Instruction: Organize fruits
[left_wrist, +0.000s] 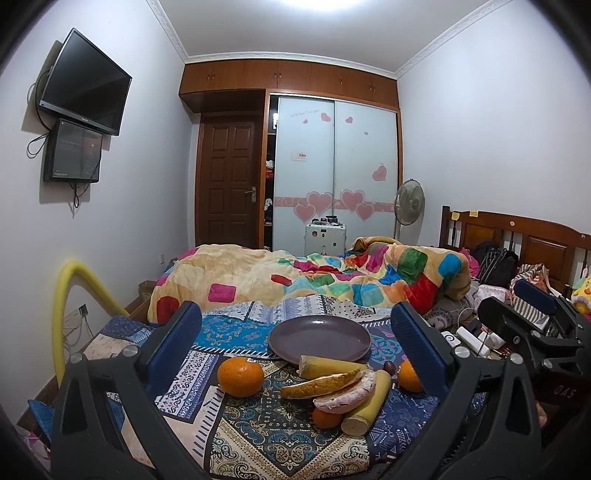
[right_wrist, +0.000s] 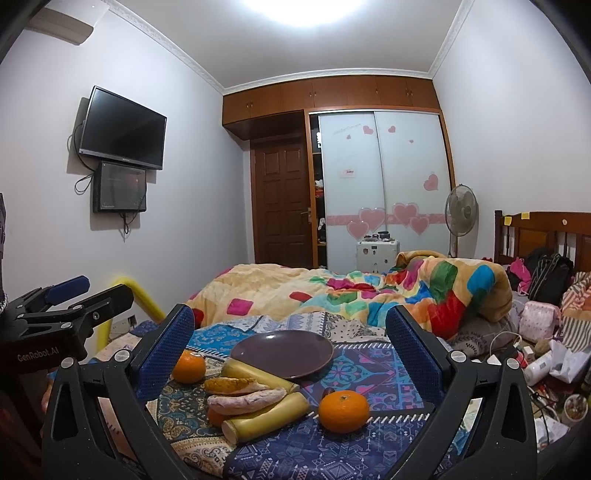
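Observation:
A purple plate (left_wrist: 320, 338) (right_wrist: 282, 353) lies empty on the patterned bedspread. In front of it lie two yellow cane pieces (left_wrist: 365, 406) (right_wrist: 266, 417), two pomelo peel slices (left_wrist: 332, 386) (right_wrist: 245, 400), a small orange (left_wrist: 325, 419) under them and a small dark fruit (left_wrist: 388, 366). A large orange (left_wrist: 241, 376) (right_wrist: 189, 366) sits left of the pile, another orange (left_wrist: 409, 376) (right_wrist: 343, 410) right of it. My left gripper (left_wrist: 295, 347) is open and empty, above the fruit. My right gripper (right_wrist: 290, 350) is open and empty, also seen in the left wrist view (left_wrist: 532, 314).
A colourful rumpled quilt (left_wrist: 332, 280) lies behind the plate. Bags, chargers and cables (right_wrist: 535, 354) clutter the bed's right side by the wooden headboard (left_wrist: 517, 236). A yellow foam tube (left_wrist: 70, 295) arches at the left bed edge.

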